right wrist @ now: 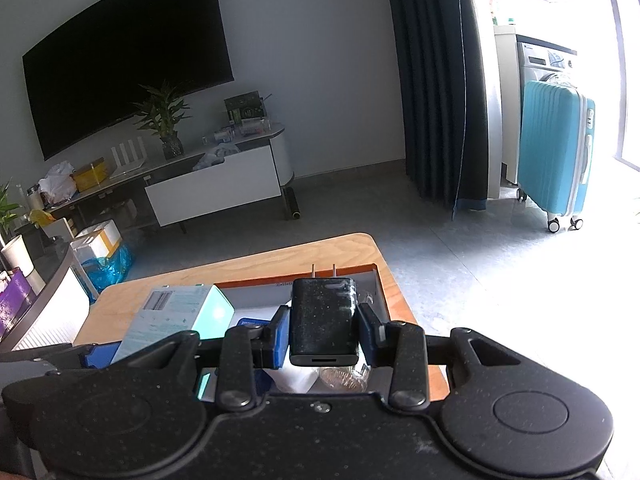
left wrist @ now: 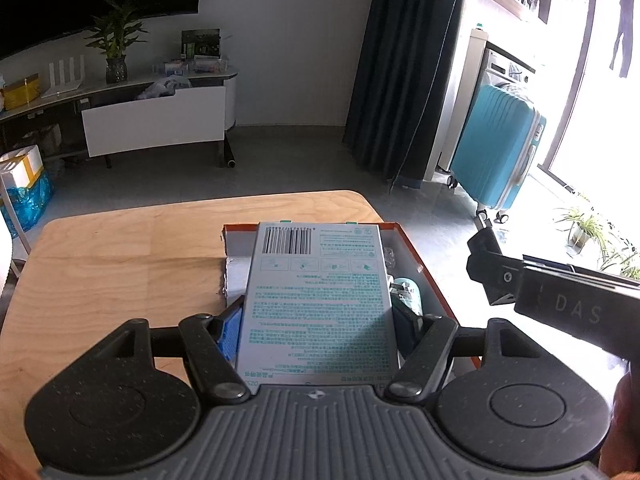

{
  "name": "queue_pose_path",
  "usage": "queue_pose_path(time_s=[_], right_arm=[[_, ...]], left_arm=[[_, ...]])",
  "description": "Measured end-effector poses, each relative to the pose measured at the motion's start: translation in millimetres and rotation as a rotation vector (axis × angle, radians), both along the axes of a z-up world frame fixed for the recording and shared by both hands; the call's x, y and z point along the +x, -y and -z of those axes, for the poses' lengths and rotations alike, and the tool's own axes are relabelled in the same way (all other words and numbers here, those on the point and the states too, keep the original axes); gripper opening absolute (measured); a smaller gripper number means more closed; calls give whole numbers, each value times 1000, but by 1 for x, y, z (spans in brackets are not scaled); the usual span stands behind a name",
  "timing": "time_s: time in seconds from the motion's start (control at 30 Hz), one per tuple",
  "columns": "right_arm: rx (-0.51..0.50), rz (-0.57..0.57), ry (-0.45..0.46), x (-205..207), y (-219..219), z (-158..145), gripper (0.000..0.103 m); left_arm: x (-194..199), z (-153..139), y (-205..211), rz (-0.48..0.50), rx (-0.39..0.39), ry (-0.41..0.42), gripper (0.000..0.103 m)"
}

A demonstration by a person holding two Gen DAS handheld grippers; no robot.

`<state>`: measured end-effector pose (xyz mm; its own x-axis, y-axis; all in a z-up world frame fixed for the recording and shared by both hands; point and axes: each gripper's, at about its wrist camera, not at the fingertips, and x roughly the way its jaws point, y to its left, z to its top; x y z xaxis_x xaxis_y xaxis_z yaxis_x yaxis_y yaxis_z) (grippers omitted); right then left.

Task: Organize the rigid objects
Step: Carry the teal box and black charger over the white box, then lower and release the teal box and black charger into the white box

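A flat white carton [left wrist: 318,300] printed with teal text and a barcode lies clamped between the left jaws, barcode end pointing away from them, held over an open orange-rimmed box [left wrist: 428,272] with a grey lining. A black plug-in charger [right wrist: 323,320] sits pinched between the right jaws — its two metal prongs pointing away, its slotted port end nearest the camera. Beyond those jaws the orange-rimmed box rests on the wooden table; left of them, the same carton shows a mint-green end face. Below the charger, something clear lies in the box — unidentifiable.
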<state>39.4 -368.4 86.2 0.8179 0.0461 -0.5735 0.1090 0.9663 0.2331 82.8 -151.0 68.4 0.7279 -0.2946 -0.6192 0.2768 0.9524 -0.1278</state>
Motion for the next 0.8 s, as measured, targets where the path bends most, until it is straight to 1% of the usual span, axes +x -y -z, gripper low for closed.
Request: queue_pose_path(time_s=[0.17,0.47,0.8], right_arm=[[1,1,1,-1,0,0,43],[-1,-6,-4,14,0,3,43],[-5,-16,-8,21,0,4,43]], left_arm=[[4,1,1,8,2,-6,71],[10,3,3,16,2,-17,71],[16,5,7,25,0,-25,71]])
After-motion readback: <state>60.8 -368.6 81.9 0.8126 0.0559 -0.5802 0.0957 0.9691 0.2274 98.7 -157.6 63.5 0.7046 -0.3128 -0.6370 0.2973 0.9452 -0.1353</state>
